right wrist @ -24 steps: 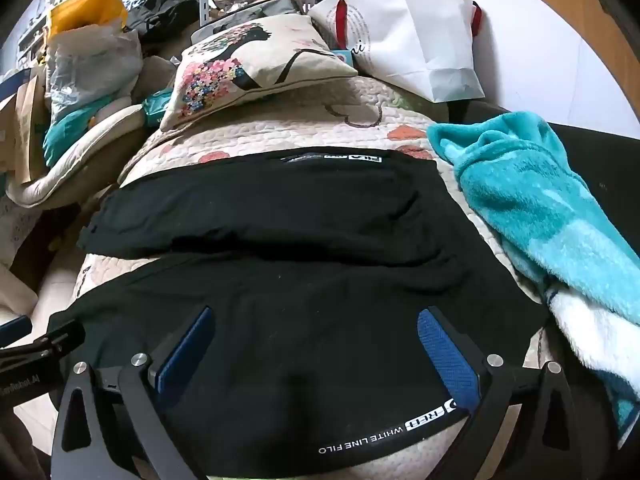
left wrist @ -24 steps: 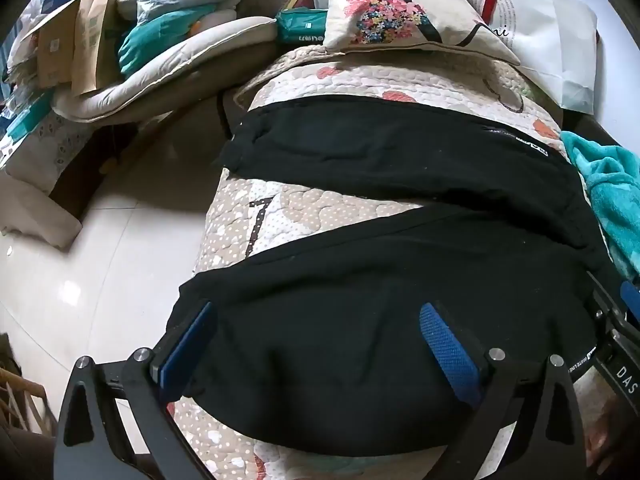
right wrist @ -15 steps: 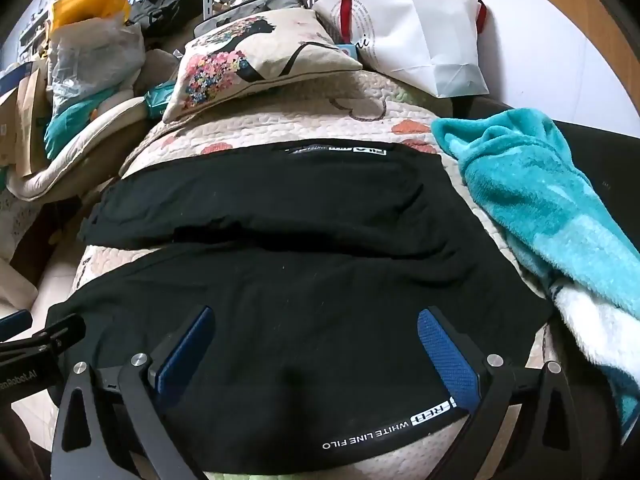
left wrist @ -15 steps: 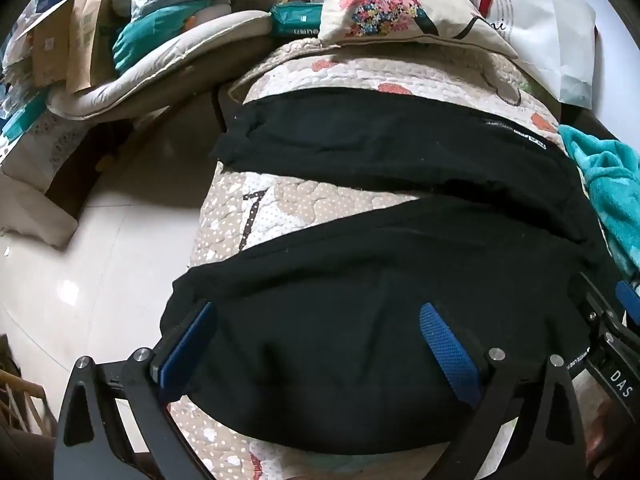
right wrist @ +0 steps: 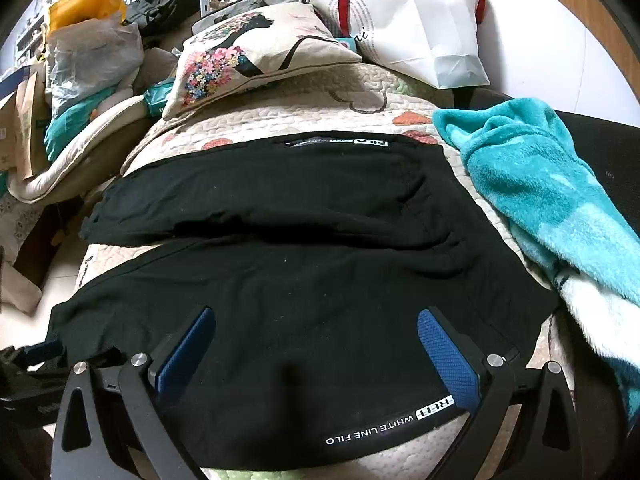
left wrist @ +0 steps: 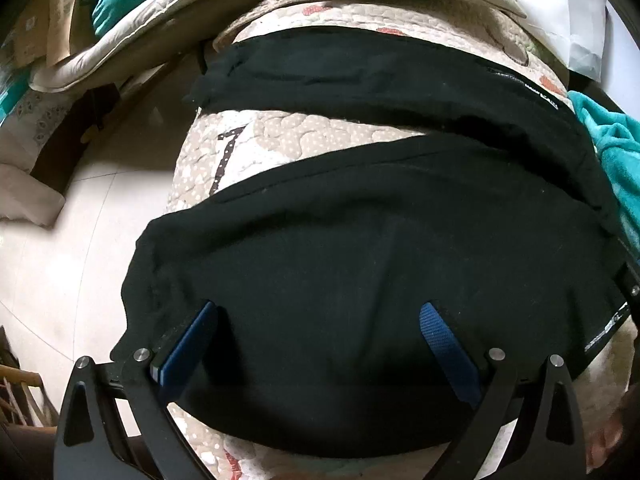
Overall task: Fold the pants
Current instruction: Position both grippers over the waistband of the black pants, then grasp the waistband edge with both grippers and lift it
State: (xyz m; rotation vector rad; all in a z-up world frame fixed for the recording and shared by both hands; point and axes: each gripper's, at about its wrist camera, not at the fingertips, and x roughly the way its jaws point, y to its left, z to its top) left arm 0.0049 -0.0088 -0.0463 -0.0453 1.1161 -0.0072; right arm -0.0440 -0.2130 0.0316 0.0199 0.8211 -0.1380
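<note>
My left gripper point(left wrist: 316, 344) is spread wide, its blue pads point(left wrist: 184, 356) low over the near leg of the pants point(left wrist: 360, 248), with nothing between them but flat cloth; I cannot tell if the tips touch the fabric. My right gripper point(right wrist: 316, 344) is just as wide apart and holds nothing, poised over the same leg close to the white lettering point(right wrist: 384, 426) printed along the near edge. In the right view I see the left gripper's black frame at the far left, beside the leg's cuff end.

The black pants point(right wrist: 304, 280) lie spread on a quilted bed cover point(left wrist: 288, 140), both legs running left to right. The far leg point(left wrist: 360, 76) lies apart from the near one at the cuff end, with a wedge of quilt showing between them, and they meet toward the right. A small white label point(right wrist: 352, 143) sits on the far edge.

Just right of the pants lies a rumpled teal blanket point(right wrist: 532, 184), touching the cover's edge. Beyond the pants a flower-print pillow point(right wrist: 248, 60) rests at the head of the cover, with a white paper bag point(right wrist: 416, 24) beside it. To the left, past the cover, I see pale floor tiles point(left wrist: 80, 240) and a heap of bags and cushions point(right wrist: 88, 64).
</note>
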